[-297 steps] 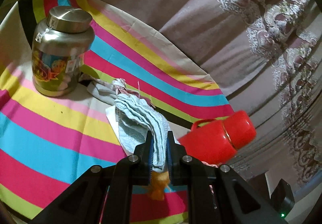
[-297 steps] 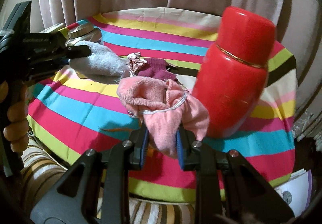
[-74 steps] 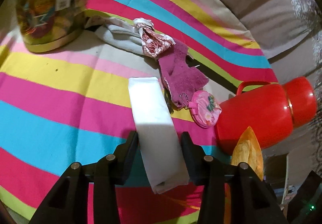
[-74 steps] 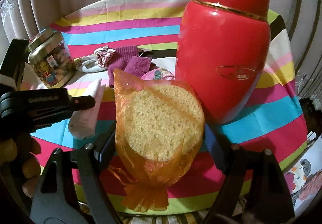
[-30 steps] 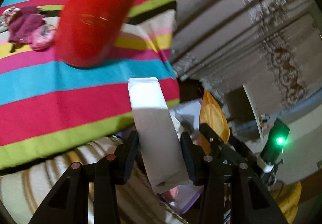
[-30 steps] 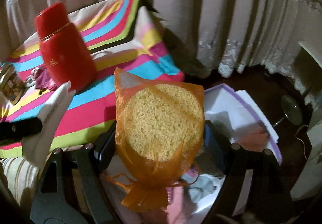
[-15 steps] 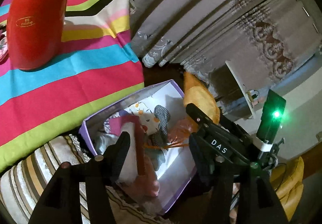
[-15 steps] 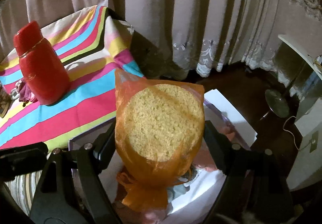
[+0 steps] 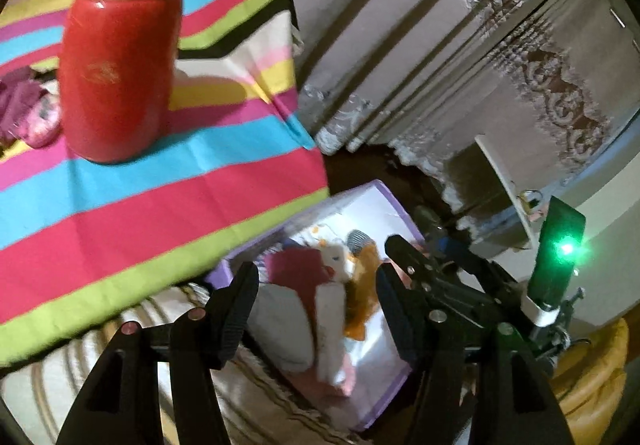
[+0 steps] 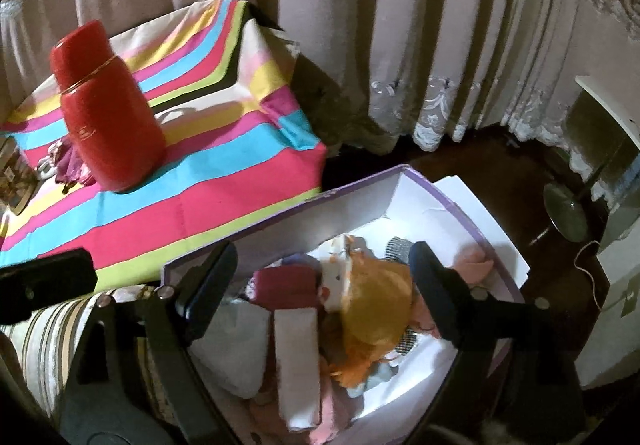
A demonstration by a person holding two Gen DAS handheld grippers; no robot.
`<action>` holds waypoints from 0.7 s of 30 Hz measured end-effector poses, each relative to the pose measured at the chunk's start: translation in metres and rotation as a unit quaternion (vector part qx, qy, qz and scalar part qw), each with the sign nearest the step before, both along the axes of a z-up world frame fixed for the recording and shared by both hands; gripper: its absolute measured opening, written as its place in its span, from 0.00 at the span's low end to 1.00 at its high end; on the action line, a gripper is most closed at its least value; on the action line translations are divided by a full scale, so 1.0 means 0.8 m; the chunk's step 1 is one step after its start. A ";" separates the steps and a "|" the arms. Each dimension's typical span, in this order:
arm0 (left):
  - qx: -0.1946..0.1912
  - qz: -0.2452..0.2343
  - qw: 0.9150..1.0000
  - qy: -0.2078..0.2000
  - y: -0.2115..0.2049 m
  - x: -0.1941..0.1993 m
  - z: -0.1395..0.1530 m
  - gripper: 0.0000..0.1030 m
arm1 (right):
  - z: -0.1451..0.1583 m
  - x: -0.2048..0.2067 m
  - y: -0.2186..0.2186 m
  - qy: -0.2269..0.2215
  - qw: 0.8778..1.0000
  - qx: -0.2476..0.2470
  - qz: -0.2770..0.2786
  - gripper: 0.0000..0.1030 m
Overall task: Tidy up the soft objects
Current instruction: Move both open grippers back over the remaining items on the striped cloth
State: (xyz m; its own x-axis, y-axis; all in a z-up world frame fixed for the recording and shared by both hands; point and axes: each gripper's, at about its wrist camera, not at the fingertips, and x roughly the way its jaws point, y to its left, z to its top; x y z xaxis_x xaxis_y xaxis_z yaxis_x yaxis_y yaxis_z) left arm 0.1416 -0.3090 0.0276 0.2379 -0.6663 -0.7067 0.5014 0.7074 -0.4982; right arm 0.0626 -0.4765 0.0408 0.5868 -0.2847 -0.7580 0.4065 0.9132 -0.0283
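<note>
Both tongs, left gripper (image 9: 316,297) & right gripper (image 10: 324,277), just opened wide, empty; white pad (image 10: 298,357) & orange sponge (image 10: 378,309) now lie below in purple box (image 10: 360,189). Table leftovers next, prob.

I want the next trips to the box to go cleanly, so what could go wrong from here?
1. The box is already piled high; the yellow sponge sits on top of the heap and might roll out.
2. The right tongs and left tongs hang open close together over the box and could bump.
3. The red flask stands on the striped cloth by the way back and may be knocked.
</note>
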 end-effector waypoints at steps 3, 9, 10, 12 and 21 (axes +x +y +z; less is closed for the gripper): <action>0.016 0.014 1.000 -0.017 0.013 0.005 0.004 0.60 | -0.001 0.005 0.013 0.002 1.000 0.004 0.015 0.87; 0.052 0.050 0.996 -0.052 0.040 0.015 0.011 0.60 | 0.002 0.016 0.043 0.003 0.999 0.004 0.047 0.87; 0.056 0.055 0.995 -0.056 0.044 0.016 0.011 0.60 | 0.002 0.017 0.048 0.003 0.999 0.004 0.051 0.87; 0.061 0.065 0.994 -0.061 0.055 0.020 0.012 0.60 | 0.004 0.022 0.060 0.004 0.998 0.003 0.063 0.87; 0.077 0.105 0.990 -0.062 0.102 0.038 0.007 0.60 | 0.009 0.042 0.112 0.007 0.994 -0.002 0.109 0.87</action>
